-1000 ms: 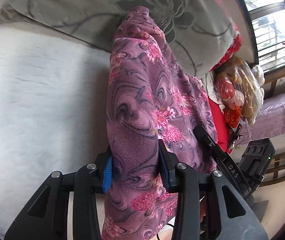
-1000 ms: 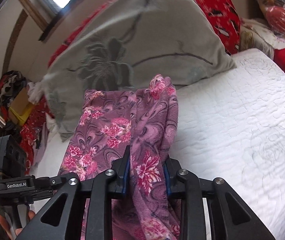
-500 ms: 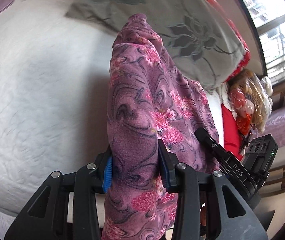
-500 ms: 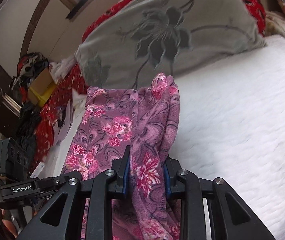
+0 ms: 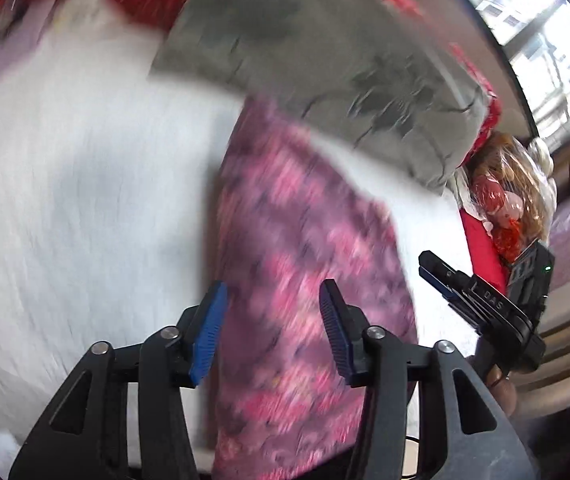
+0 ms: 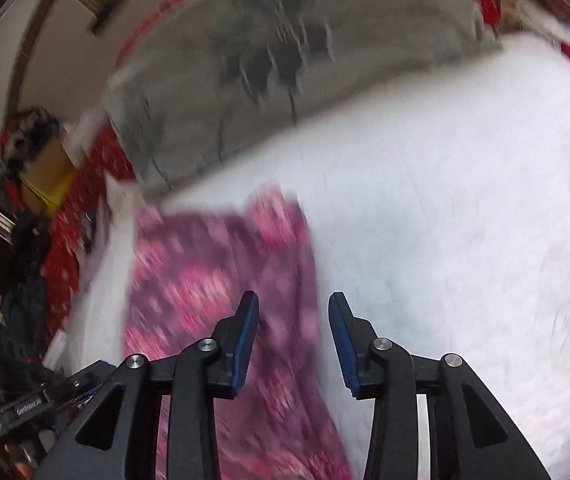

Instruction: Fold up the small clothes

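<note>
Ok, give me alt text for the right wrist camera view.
The right gripper, jaws opening, hangs over a purple floral garment lying on a white bed cover, its pads off the cloth. A grey flowered pillow lies beyond; the picture is motion-blurred.

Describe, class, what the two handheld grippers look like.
Both the left gripper and the right gripper have black angular frames with silver bolts and ribbed blue pads. The right gripper's side, seen from the left view, bears white "DAS" lettering.
</note>
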Demonstrator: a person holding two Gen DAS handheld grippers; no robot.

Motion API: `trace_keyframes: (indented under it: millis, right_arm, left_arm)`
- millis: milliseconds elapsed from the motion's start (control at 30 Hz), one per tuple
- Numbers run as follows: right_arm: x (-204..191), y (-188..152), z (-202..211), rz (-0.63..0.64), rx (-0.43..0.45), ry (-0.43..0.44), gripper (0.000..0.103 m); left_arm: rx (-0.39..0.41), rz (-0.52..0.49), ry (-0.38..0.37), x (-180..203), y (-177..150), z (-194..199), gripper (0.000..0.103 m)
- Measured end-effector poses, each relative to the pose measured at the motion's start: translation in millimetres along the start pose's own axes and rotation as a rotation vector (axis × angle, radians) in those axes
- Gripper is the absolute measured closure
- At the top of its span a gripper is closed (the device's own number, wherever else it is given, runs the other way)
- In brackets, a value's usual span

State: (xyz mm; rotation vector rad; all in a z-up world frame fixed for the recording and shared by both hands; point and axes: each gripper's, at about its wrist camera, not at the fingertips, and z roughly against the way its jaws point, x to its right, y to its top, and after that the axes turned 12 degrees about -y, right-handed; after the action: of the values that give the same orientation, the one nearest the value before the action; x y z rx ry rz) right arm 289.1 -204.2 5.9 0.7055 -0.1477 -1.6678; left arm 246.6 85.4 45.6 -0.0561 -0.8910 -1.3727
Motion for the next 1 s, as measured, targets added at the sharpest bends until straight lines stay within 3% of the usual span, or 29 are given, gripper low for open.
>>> trace_keyframes:
  millis: [100,267,367,433,467,567,667,700,800,867,900,1000]
  right_arm:
    - [-29.5,12.9,1.0,0.138,0.065,0.003,0.066]
    - [-63.2,12.7,-30.9,0.303,0.081,-0.033,0.079]
    - [-57.1,16.3,-58.9,0.288,0.055,-0.089,0.086]
    - [-44.2,22.2,-79.3,0.252,0.022,-0.109,0.092]
    - [-40.2,25.1,-81.1,0.237,0.027,-0.09,0.092]
    - [-37.8,35.8,-84.9,0.23,0.001,-0.089,0.092]
    - [-43.3,41.1,-69.2,0.264,0.011,-0.132,0.089]
    - [-45.0,39.2,-56.2,0.283,0.03,-0.122,0.083]
    - [-45.6,20.0,-19.6,0.337,0.018,0.015,0.083]
    - [-44.4,0.4,-6.7,0.382,0.015,0.037,0.075]
    - [-43.0,-11.0,-6.6,0.405,0.003,0.026,0.069]
    - [-36.8,-42.0,-34.1,0.467,-0.095,-0.117,0.065]
  left_arm:
    - [0.021,-0.077,0.057,18.2,33.2,-24.6,0.044]
    - [-0.06,-0.081,0.203,9.3,77.8,-100.0,0.044]
    - [-0.114,-0.078,0.295,-11.2,77.4,-136.6,0.044]
    - [-0.148,-0.021,0.291,-27.2,77.0,-151.5,0.037]
    - [-0.132,0.001,0.288,-31.0,79.4,-152.1,0.028]
    - [-0.146,0.074,0.26,-39.6,88.5,-146.5,0.027]
    - [-0.112,0.062,0.243,-36.0,84.6,-113.7,0.027]
    - [-0.095,0.034,0.241,-32.3,78.2,-97.5,0.027]
    - [-0.062,-0.046,0.274,-25.1,41.6,-56.2,0.027]
    - [-0.064,-0.055,0.312,-28.3,11.7,-47.6,0.026]
    - [-0.082,-0.047,0.321,-31.2,4.3,-53.2,0.026]
    - [-0.124,-0.025,0.321,-34.7,-15.1,-61.5,0.024]
